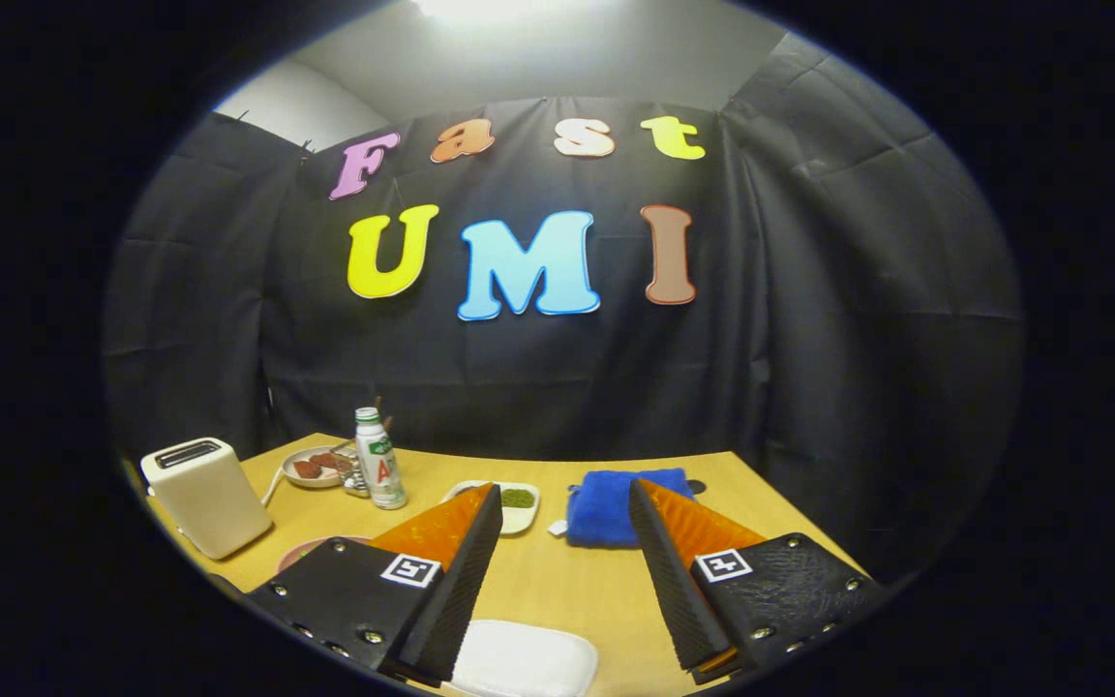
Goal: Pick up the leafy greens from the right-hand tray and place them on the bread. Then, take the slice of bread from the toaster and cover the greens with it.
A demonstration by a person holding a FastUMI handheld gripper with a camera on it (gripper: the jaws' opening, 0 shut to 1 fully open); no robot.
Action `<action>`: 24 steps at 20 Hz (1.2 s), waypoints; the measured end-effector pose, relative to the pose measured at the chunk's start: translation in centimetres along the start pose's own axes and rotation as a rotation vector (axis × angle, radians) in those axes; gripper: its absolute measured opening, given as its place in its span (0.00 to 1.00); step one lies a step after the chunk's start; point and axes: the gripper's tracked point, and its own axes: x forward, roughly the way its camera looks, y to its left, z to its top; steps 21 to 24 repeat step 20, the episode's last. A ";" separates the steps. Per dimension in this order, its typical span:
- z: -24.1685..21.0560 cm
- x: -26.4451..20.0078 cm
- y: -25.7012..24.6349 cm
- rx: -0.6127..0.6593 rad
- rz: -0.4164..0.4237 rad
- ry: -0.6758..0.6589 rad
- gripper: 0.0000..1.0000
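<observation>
Here the hand-held gripper (565,503) hangs above a smooth, yellow-wood desk (557,581), its two ribbed, wedge-shaped fingers spread wide with nothing between them. Just beyond the left finger's tip lies a small white tray (523,507), rounded at the corners, holding a dark-green patch of leafy greens (518,498). Beside it, ahead of the right finger, sits a blue, nubbly folded cloth (616,503). Well to the left stands a cream, boxy toaster (206,496) with rounded edges and a dark slot on top; whether bread is in the slot cannot be told. Between toaster and tray stands an upright plastic bottle (378,461) with a white cap, and behind it a shallow round plate (316,469) carrying reddish-brown pieces. Beneath the fingers, near their bases, lies a white, soft-edged slice of bread (524,658).
</observation>
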 end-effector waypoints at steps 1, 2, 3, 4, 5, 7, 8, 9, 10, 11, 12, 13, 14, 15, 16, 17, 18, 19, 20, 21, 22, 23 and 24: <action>0.0 -0.5 -2.0 -0.009 -0.022 -0.002 0.81; 0.0 -1.0 -3.9 -0.016 -0.042 -0.004 0.81; 0.0 -1.6 -5.8 -0.026 -0.061 -0.009 0.81; 0.1 -2.1 -7.8 -0.040 -0.079 -0.018 0.81; 0.1 -2.5 -9.8 -0.059 -0.100 -0.027 0.81; -0.1 -3.3 -13.7 -0.091 -0.144 -0.031 0.81; -0.2 -3.7 -15.4 -0.098 -0.163 -0.035 0.81; 0.0 -4.0 -16.9 -0.099 -0.173 -0.045 0.81; 0.0 -4.3 -18.2 -0.093 -0.174 -0.052 0.81; -0.1 -4.6 -19.3 -0.091 -0.171 -0.064 0.81; -0.1 -4.8 -20.5 -0.092 -0.172 -0.078 0.81; -0.3 -4.8 -21.6 -0.097 -0.172 -0.093 0.81; -0.4 -4.9 -22.6 -0.100 -0.168 -0.105 0.81; -0.7 -4.8 -23.5 -0.100 -0.171 -0.111 0.81; -0.8 -4.7 -24.2 -0.097 -0.166 -0.117 0.81; -0.9 -4.8 -24.5 -0.092 -0.151 -0.131 0.81; -0.8 -4.7 -24.6 -0.087 -0.129 -0.152 0.81; -1.0 -4.5 -24.9 -0.082 -0.107 -0.168 0.81; -1.3 -4.2 -25.3 -0.077 -0.097 -0.174 0.81; -1.3 -4.2 -25.3 -0.077 -0.097 -0.174 0.81; -1.3 -4.2 -25.3 -0.077 -0.097 -0.174 0.81; -1.3 -4.2 -25.3 -0.077 -0.097 -0.174 0.81; -1.3 -4.2 -25.3 -0.077 -0.097 -0.174 0.81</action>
